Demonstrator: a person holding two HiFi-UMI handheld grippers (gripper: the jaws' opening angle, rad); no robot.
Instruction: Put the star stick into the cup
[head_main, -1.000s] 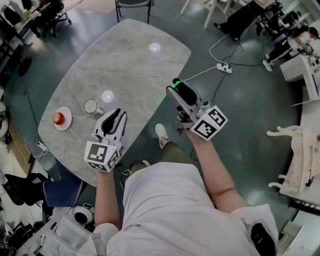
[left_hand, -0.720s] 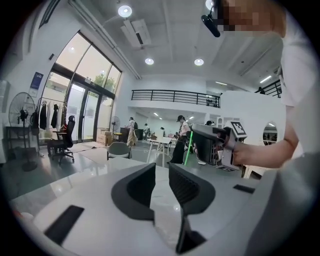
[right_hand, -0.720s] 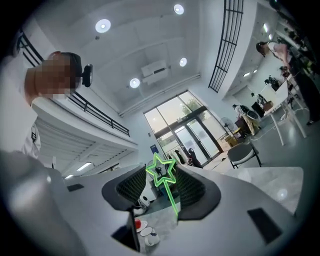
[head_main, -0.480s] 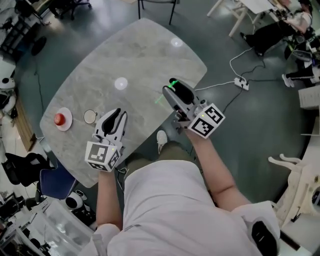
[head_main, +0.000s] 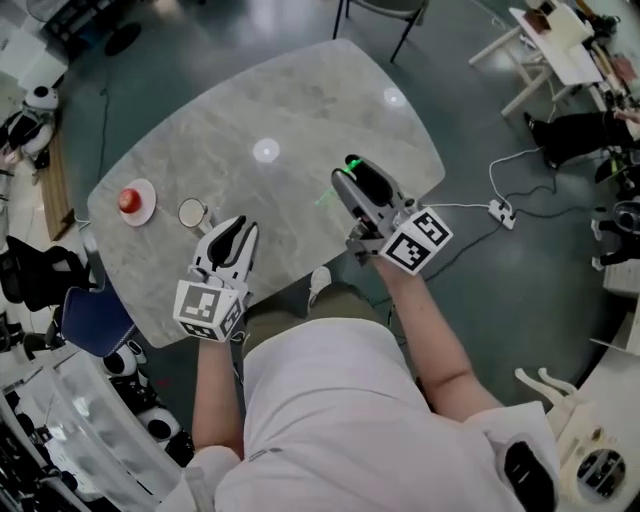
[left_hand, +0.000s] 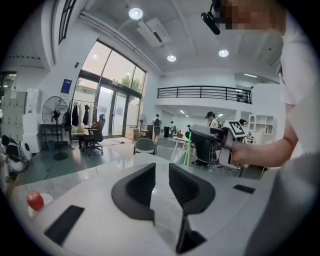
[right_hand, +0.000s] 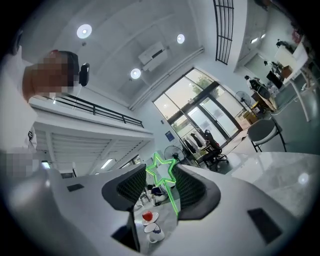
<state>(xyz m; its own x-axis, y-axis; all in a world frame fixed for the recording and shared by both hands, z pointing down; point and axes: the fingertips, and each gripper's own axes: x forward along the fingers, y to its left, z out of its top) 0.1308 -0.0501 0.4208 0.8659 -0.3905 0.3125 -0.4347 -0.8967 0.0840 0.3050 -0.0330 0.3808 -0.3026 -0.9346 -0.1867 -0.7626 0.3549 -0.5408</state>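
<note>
A glowing green star stick (right_hand: 162, 172) stands between the jaws of my right gripper (right_hand: 160, 184), which is shut on it. In the head view the right gripper (head_main: 352, 172) hangs over the grey marble table (head_main: 300, 110) near its front edge, with the star stick (head_main: 351, 163) showing as a green glow at its tip. The white cup (head_main: 191, 212) stands at the table's left, just left of my left gripper (head_main: 238, 228). The right gripper view shows the cup (right_hand: 154, 232) low between the jaws. The left gripper (left_hand: 161, 172) is open by a narrow gap, with nothing in it.
A white saucer with a red round thing (head_main: 130, 200) on it sits left of the cup, near the table's left corner. A chair (head_main: 385, 10) stands at the table's far side. A cable and power strip (head_main: 498, 208) lie on the floor at the right.
The head view has swung, so the table now lies further right in the picture. The right gripper with the star stick now sits over the table. The left gripper stays beside the cup.
</note>
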